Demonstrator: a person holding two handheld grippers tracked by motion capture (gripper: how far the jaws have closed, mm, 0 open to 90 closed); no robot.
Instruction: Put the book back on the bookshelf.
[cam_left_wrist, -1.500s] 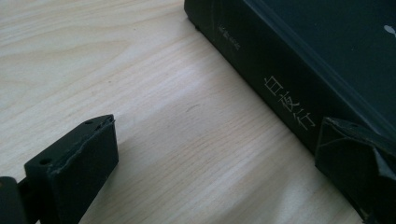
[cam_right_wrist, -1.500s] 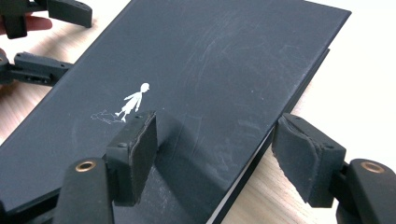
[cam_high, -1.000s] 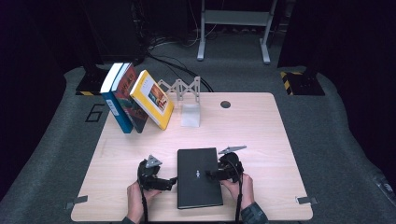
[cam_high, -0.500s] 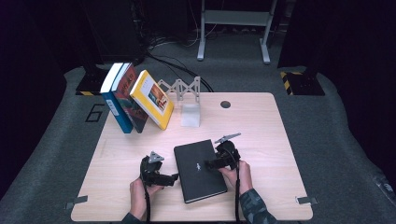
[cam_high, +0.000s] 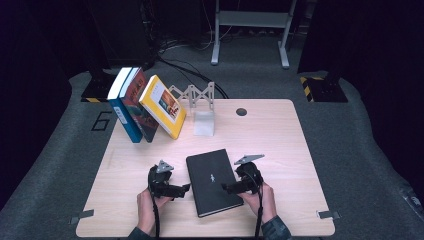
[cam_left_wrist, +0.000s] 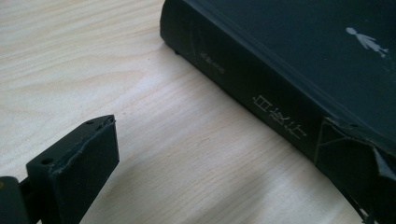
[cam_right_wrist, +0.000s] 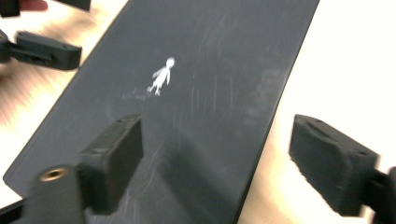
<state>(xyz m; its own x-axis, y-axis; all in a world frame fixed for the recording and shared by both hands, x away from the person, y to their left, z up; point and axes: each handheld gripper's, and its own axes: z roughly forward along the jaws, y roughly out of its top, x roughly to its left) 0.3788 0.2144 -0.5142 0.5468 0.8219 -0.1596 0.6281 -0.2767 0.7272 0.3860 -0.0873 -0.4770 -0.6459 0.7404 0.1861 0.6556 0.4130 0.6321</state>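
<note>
A black book with a small white figure on its cover lies flat, slightly turned, at the table's near middle. My left gripper rests low on the table at the book's left side and points at its spine. It is open, with bare wood between its jaws and the right-hand jaw against the spine's near corner. My right gripper hovers over the book's right edge. Its jaws have just been opening and stand wide, one over the cover, one over the table, pressing on nothing.
Three books, blue, dark red and yellow, lean together at the back left. A metal zigzag rack and a white block stand behind the black book. A cable hole lies farther right.
The black book has turned from square to the table edge to slightly anticlockwise. My right gripper has shifted onto the book's right edge, and my left has edged closer to the spine.
</note>
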